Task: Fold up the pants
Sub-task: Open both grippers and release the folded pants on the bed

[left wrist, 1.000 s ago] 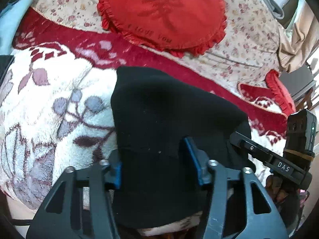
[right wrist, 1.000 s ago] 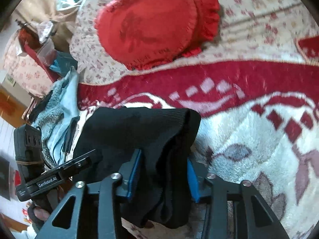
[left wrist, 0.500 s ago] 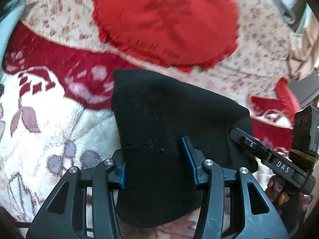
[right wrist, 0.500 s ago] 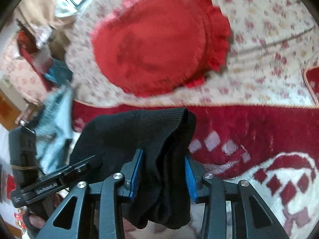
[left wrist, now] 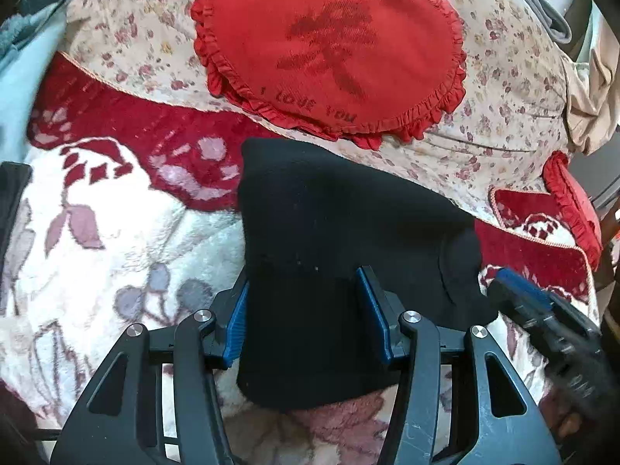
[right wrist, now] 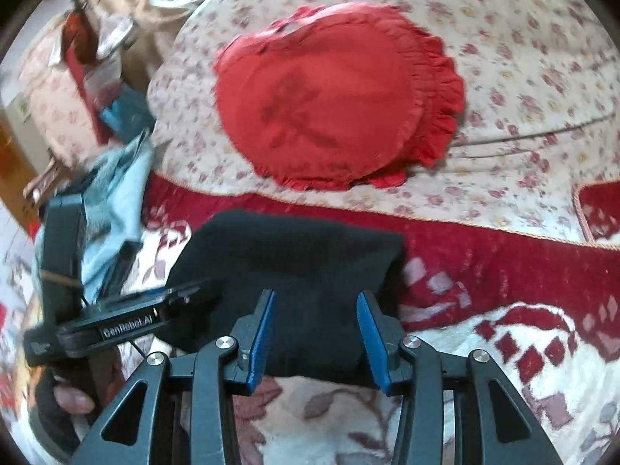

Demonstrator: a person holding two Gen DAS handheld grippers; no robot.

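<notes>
The patterned fleece blanket (left wrist: 97, 271) covers the bed and carries everything I work on. Along its far edge a floral quilt (left wrist: 503, 77) overlaps it, and a red heart-shaped cushion (left wrist: 329, 46) sits on that, well clear of my folding space. The black pants (left wrist: 329, 213) lie as a compact folded bundle on the blanket, their far end reaching the red border just short of the quilt's edge. I judge the fold is done and I am setting it down.

My left claw (left wrist: 304, 286) straddles the bundle's near left part and my right claw (right wrist: 316, 302) its near right part, one at each side so the fold stays square. Both have just been opening. Their blue pads stand apart with the fabric between them, no longer pinched.
</notes>
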